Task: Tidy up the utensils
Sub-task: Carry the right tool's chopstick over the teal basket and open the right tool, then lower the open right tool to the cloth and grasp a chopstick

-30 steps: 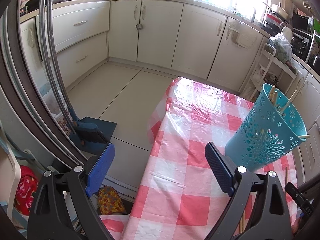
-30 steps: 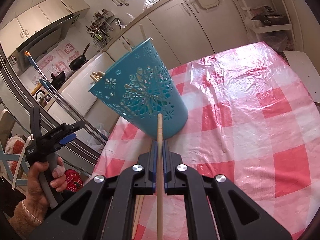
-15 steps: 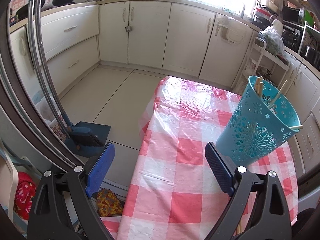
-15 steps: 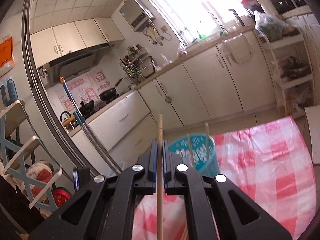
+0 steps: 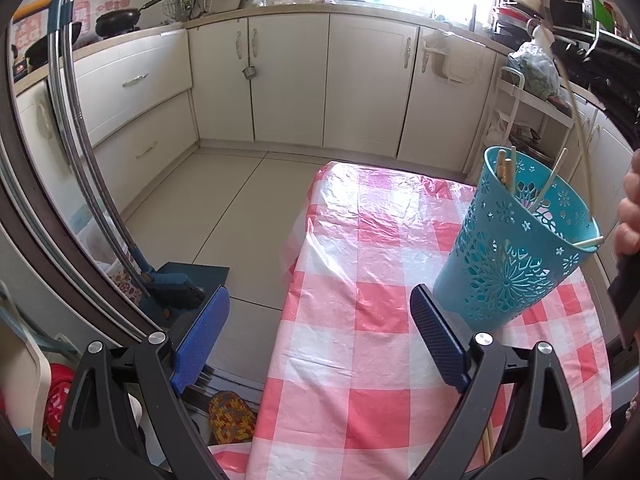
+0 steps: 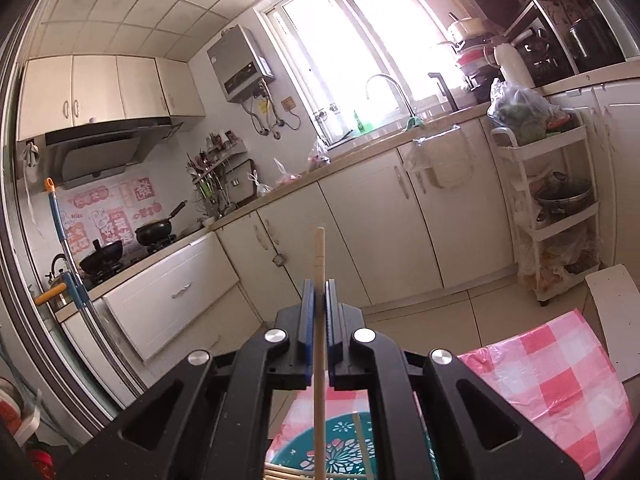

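Observation:
A teal perforated basket (image 5: 516, 248) stands on the pink checked tablecloth (image 5: 360, 264) with several wooden chopsticks (image 5: 506, 170) leaning inside it. My left gripper (image 5: 320, 340) is open and empty, its right pad just left of the basket's foot. My right gripper (image 6: 319, 300) is shut on a wooden chopstick (image 6: 319, 256) that sticks out forward past the pads. Its lower end hangs over the basket's mouth (image 6: 340, 452), seen from above. In the left wrist view a hand (image 5: 630, 216) shows at the right edge, beside the basket's rim. Another chopstick (image 5: 487, 440) lies on the cloth near the front edge.
The table's left edge (image 5: 296, 280) drops to a tiled floor where a blue dustpan and broom (image 5: 176, 280) stand. Cream cabinets line the far walls. A white shelf cart (image 6: 552, 216) stands right of the table, and a white board (image 6: 612, 300) lies past the table's far end.
My right gripper has risen and tipped upward with the chopstick still in it, going from in front of the basket to above its mouth. The left gripper rolled slightly and stayed open.

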Tool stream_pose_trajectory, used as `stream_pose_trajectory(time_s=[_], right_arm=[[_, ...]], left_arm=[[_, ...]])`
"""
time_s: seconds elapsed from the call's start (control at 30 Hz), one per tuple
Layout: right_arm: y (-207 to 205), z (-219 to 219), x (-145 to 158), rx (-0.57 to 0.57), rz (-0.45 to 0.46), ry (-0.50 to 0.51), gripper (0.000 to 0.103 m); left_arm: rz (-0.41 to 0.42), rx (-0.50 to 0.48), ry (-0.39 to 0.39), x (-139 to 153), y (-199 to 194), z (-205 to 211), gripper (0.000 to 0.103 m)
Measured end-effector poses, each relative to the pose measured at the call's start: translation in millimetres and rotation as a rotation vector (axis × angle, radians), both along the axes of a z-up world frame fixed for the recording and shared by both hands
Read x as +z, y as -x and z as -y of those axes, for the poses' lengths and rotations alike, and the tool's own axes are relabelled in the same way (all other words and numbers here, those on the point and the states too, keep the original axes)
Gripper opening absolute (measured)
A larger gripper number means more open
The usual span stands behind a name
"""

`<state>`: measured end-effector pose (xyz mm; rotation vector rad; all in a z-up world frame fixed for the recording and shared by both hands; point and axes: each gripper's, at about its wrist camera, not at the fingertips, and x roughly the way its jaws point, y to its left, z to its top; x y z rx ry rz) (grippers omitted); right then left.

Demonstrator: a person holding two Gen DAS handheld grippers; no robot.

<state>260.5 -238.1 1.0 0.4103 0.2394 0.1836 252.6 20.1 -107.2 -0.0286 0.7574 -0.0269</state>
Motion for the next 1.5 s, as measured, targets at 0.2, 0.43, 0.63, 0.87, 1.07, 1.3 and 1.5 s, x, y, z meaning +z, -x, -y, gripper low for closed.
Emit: stream_pose_trajectory(time_s=[0.2, 0.43, 0.63, 0.87, 1.07, 1.3, 1.5], right_arm=[[8, -13, -21, 0.03, -0.052, 0.091, 0.006], [42, -6, -32, 0.056, -0.08, 0.141, 0.02], [113, -3, -52, 0.105, -0.124, 0.196, 0.021], [119, -29, -144, 0.237, -0.457, 0.265, 0.014], [95, -49, -167, 0.264, -0.548, 0.315, 0.012], [89, -54, -183, 0.269, -0.601, 0.35, 0.01], [94, -51, -183, 0.259, -0.623, 0.395, 0.006]], left_arm=[[0.015, -0.014, -0.028, 2, 2, 5, 0.088], [0.01, -0.008, -0.036, 1, 1, 4, 0.088], [0.008, -0.006, -0.035, 0, 1, 4, 0.088], [-0.002, -0.021, -0.054, -5, 3, 9, 0.088], [-0.016, -0.014, -0.043, -5, 0, 4, 0.088], [-0.019, -0.027, -0.05, -5, -1, 6, 0.088], [-0.052, -0.08, -0.065, -12, 1, 18, 0.088]])
